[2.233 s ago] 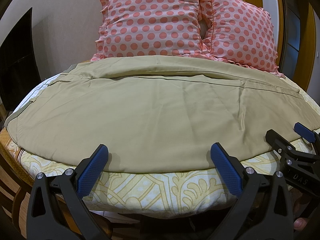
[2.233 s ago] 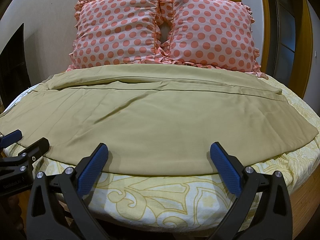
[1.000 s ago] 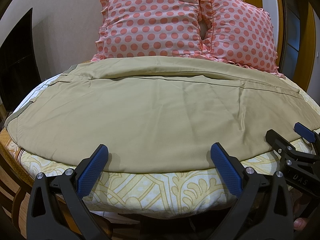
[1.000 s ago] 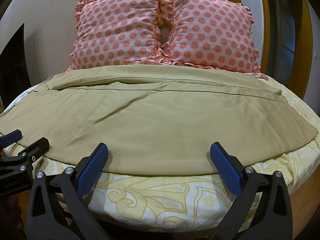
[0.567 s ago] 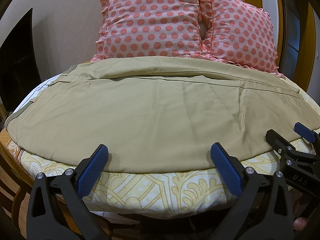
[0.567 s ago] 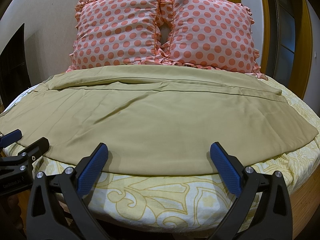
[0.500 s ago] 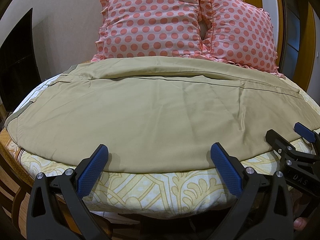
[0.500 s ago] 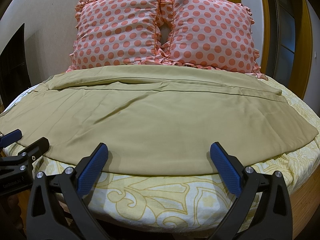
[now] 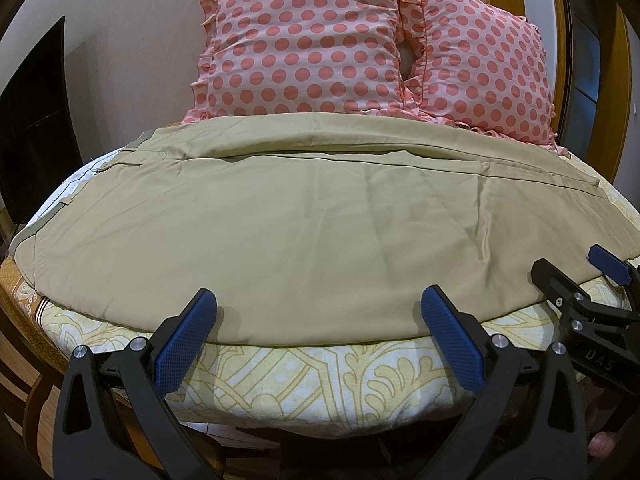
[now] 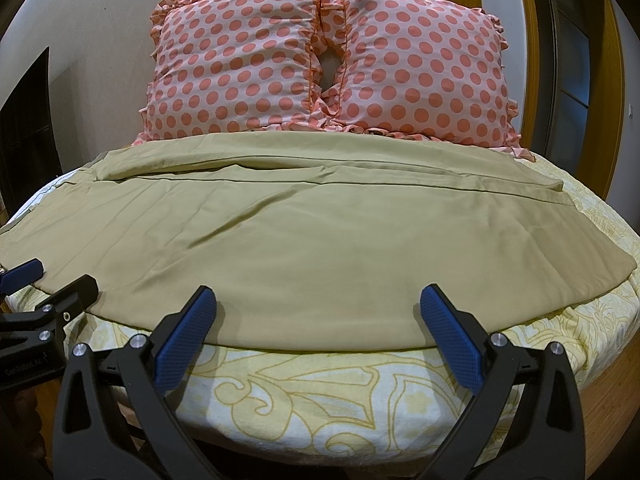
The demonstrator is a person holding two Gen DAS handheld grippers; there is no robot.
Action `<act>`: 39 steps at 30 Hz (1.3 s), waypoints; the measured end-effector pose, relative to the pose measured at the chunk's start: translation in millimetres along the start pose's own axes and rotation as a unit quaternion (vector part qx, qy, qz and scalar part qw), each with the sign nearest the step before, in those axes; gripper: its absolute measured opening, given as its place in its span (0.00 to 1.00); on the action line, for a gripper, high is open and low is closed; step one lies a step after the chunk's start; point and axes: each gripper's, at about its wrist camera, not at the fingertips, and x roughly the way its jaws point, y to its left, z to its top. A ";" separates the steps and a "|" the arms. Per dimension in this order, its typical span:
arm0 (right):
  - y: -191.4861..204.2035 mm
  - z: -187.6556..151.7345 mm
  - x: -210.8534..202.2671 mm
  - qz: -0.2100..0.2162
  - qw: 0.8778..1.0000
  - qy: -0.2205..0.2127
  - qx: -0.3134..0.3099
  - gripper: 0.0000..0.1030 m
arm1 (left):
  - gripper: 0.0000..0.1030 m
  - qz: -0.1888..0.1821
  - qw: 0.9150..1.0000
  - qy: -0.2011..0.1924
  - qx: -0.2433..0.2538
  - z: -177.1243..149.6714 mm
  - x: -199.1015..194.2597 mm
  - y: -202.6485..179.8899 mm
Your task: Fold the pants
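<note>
Khaki pants (image 9: 304, 232) lie flat across the bed, legs stacked lengthwise, waistband at the left and hems at the right; they also show in the right wrist view (image 10: 320, 240). My left gripper (image 9: 318, 312) is open and empty, just short of the pants' near edge. My right gripper (image 10: 318, 312) is open and empty at the same near edge, further right. The right gripper shows at the right of the left wrist view (image 9: 576, 272); the left gripper shows at the left of the right wrist view (image 10: 52, 280).
The bed has a yellow patterned sheet (image 9: 320, 376). Two pink polka-dot pillows (image 10: 328, 60) lean against the wall behind the pants. A dark panel (image 9: 36, 120) stands at the left; a wooden door frame (image 10: 536, 60) is at the right.
</note>
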 end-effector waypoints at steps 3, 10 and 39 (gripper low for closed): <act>0.9 -0.3 0.7 0.000 1.000 -0.001 0.000 0.98 | 0.99 0.000 1.000 0.000 0.000 0.0 0.0 0.0; -16.0 25.6 -0.7 0.043 0.998 0.038 0.001 0.98 | 0.99 -0.008 1.000 0.012 -0.008 8.4 -2.8 4.5; -297.3 227.5 312.4 -0.261 0.921 0.153 0.246 0.23 | 0.99 -0.025 0.999 0.009 -0.041 65.7 38.6 21.0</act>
